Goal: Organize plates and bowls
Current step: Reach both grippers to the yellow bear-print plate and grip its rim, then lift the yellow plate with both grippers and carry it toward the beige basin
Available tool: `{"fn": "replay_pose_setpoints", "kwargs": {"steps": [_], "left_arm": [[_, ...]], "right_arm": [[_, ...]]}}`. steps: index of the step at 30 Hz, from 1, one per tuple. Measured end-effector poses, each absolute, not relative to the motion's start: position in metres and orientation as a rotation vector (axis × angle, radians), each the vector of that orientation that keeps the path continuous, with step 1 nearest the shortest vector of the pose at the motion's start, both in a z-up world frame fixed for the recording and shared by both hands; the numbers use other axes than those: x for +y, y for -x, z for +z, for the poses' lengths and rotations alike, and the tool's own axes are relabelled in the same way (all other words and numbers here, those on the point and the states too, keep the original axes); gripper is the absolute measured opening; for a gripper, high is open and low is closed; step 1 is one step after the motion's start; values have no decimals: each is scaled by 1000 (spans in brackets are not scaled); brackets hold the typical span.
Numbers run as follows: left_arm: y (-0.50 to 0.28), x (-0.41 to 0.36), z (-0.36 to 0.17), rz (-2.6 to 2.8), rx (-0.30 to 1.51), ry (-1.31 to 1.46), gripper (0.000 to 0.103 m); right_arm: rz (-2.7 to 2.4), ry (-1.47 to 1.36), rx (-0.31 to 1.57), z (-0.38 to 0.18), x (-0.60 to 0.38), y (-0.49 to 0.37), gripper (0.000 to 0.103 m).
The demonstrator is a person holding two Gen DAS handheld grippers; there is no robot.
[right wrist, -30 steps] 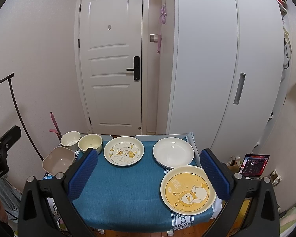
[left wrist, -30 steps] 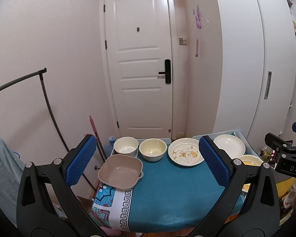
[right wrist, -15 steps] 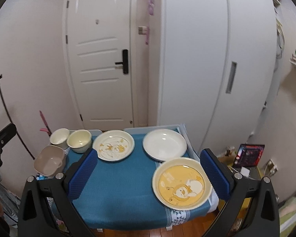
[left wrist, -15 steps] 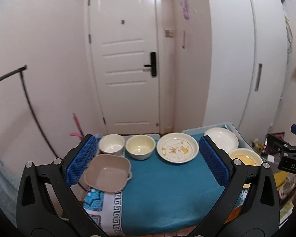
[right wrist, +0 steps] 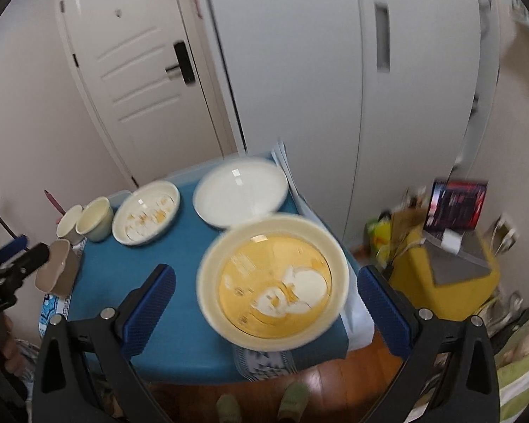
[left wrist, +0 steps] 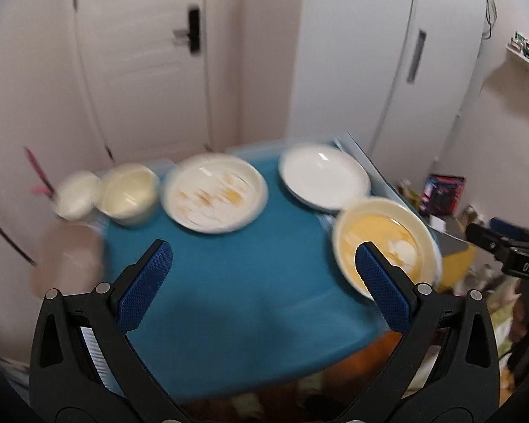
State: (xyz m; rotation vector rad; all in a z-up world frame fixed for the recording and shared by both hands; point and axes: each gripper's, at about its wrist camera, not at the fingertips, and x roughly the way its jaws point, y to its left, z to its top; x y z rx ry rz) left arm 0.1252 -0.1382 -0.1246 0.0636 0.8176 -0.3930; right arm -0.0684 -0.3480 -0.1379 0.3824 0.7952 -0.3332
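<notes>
Altogether six dishes sit on the worktop [left wrist: 236,303], which is covered by a smooth teal cloth with a patterned border. Three are plates and three are bowls.

Of the plates, the round cream-rimmed plate with a yellow cartoon centre [right wrist: 273,280] lies at the near right corner, glossy and shallow. Beyond it, at the far right, is the plain round white plate [right wrist: 241,192], touching or just overlapping its rim as seen from the right wrist. Left of that lies the round cream plate with small orange drawings [right wrist: 146,216], blurred in both views.

The bowls stand in a cluster at the left edge: a small round white bowl [left wrist: 77,195] farthest left, a small round cream bowl [left wrist: 128,194] just beside it, and nearer, a squarish pinkish-beige bowl with rounded corners [left wrist: 68,259], heavily blurred.

Both tools have black frames and blue ribbed pads. The left claw [left wrist: 262,264] is spread wide and grips nothing, hanging above the near middle of the cloth. The right claw [right wrist: 266,285] is likewise spread wide with nothing between its pads, and the yellow-centred plate shows in the gap between them.

A white panelled door [right wrist: 137,67] and tall white cupboards [right wrist: 335,70] stand behind.
</notes>
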Motion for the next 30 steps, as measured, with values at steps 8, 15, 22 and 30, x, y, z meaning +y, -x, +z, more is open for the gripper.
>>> {"fn": "replay_pose_setpoints", "kwargs": {"steps": [8, 15, 22, 30], "left_arm": [[-161, -199, -211, -435, 1026, -20, 96], [-179, -231, -264, -464, 1157, -20, 70], [-186, -246, -284, -479, 1218, -20, 44], [-191, -257, -286, -524, 1231, -18, 25]], "right_arm": [[-229, -509, 932, -217, -410, 55, 72], [-154, -582, 1007, -265, -441, 42, 53], [-98, -575, 1019, -280, -453, 30, 26], [-91, -573, 1024, -287, -461, 24, 13]]}}
